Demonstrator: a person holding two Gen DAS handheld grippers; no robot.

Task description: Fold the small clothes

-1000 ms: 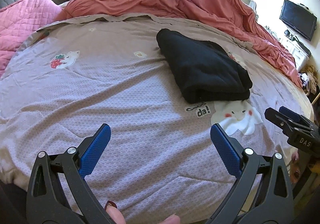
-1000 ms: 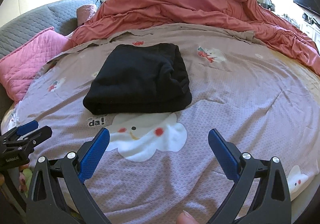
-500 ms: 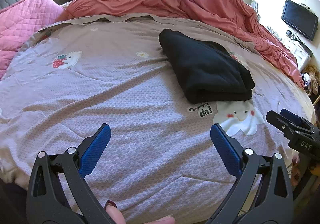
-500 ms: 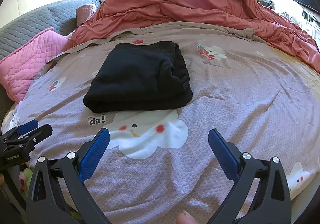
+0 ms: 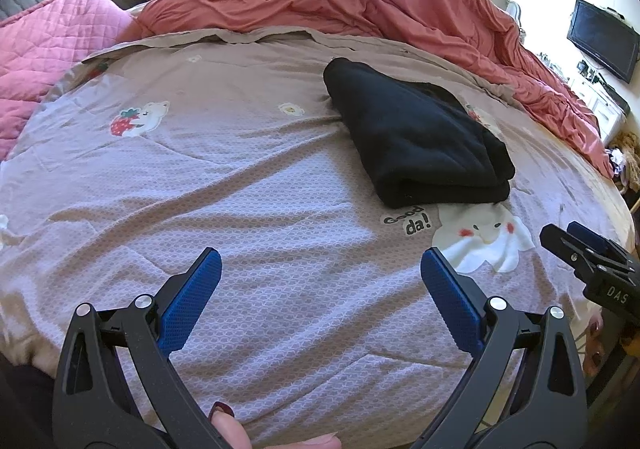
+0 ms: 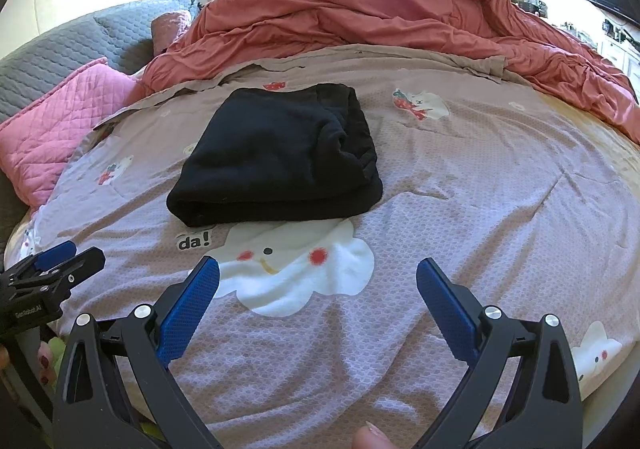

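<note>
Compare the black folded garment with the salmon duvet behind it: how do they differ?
The black folded garment is small and neatly folded flat; the salmon duvet is large and heaped in rumpled folds. The garment lies mid-bed, the duvet along the far side. Both rest on the printed bedsheet.

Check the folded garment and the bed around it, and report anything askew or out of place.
Little stands out. The black garment lies folded on the bedsheet, apart from both open grippers, left and right. Only its right edge looks bunched, the layers not flush. The duvet is heaped behind.
</note>
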